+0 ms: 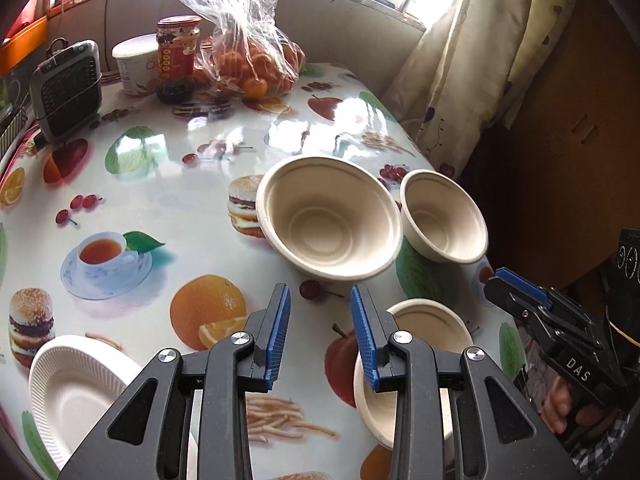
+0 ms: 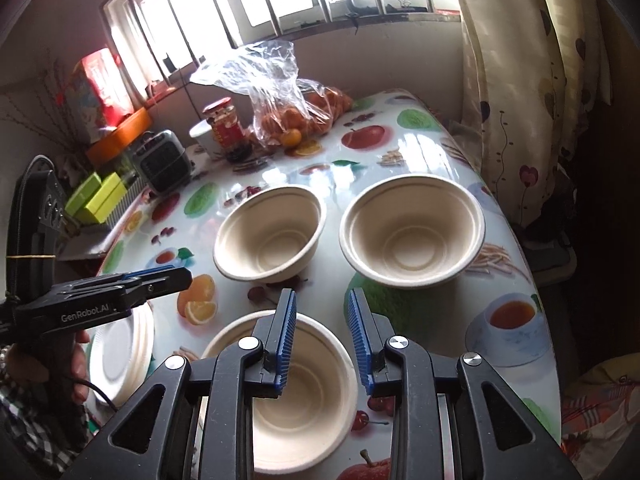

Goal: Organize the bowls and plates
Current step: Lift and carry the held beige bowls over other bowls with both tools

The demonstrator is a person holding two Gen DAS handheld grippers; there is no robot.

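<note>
Three beige paper bowls stand on the fruit-print table. In the left wrist view the large bowl (image 1: 330, 218) is ahead, a smaller bowl (image 1: 444, 216) to its right, and a near bowl (image 1: 420, 360) partly behind my right finger. A white paper plate (image 1: 76, 384) lies at lower left. My left gripper (image 1: 320, 332) is open and empty above the table. The right gripper (image 1: 516, 292) shows at right. In the right wrist view my right gripper (image 2: 322, 336) is open and empty over the near bowl (image 2: 304, 392), with two bowls (image 2: 270, 234) (image 2: 412, 230) beyond and stacked plates (image 2: 120, 352) at left.
At the table's far end stand a bag of oranges (image 1: 248, 60), a red-labelled jar (image 1: 176, 58), a white tub (image 1: 134, 64) and a small grey heater (image 1: 66, 88). A curtain (image 1: 472, 60) hangs at right. The left gripper (image 2: 120, 292) reaches in at left of the right wrist view.
</note>
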